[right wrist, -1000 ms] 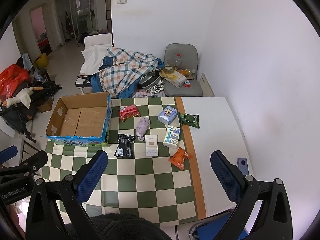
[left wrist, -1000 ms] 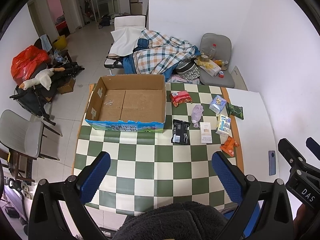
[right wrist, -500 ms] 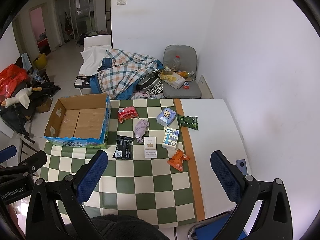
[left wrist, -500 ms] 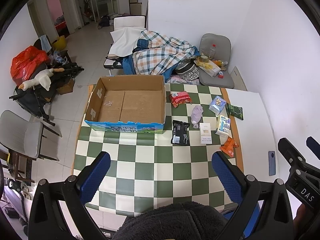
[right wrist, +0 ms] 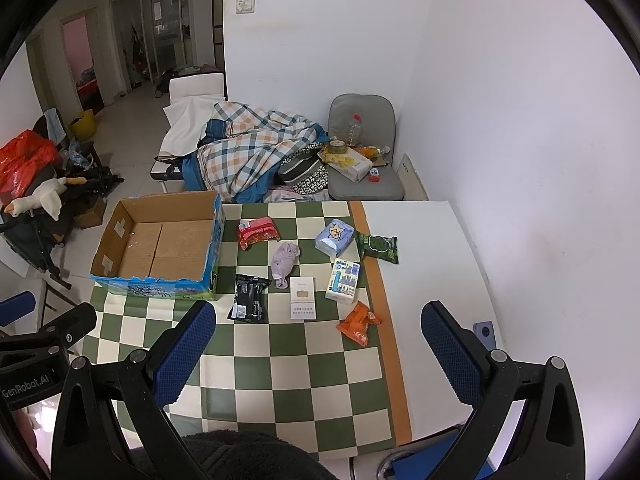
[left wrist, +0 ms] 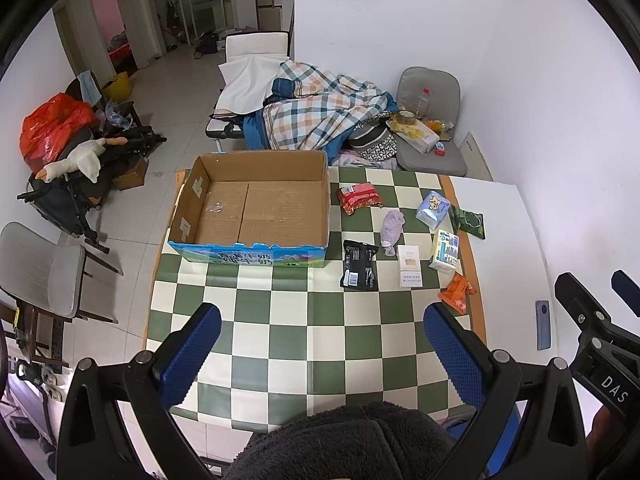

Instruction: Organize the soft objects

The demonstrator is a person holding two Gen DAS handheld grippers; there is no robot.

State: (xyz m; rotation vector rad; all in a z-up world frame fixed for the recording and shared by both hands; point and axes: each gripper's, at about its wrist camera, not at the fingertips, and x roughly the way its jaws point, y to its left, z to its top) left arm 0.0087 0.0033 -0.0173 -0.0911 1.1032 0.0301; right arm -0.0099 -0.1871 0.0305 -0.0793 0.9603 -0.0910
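Lilac cloth (right wrist: 285, 262) is lying far ahead, long axis near-far; my right gripper (right wrist: 318, 354) is hovering nearer, both jaws gaping empty.

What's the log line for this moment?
left gripper: open, empty | right gripper: open, empty | cardboard box: empty | soft packs, lilac cloth: on table, untouched

We look down from high above the near edge of the checkered table (left wrist: 280, 332) in both wrist views, facing the far wall; both share the cardboard box (left wrist: 256, 208) (right wrist: 160, 248) and the scattered packets, held well back.
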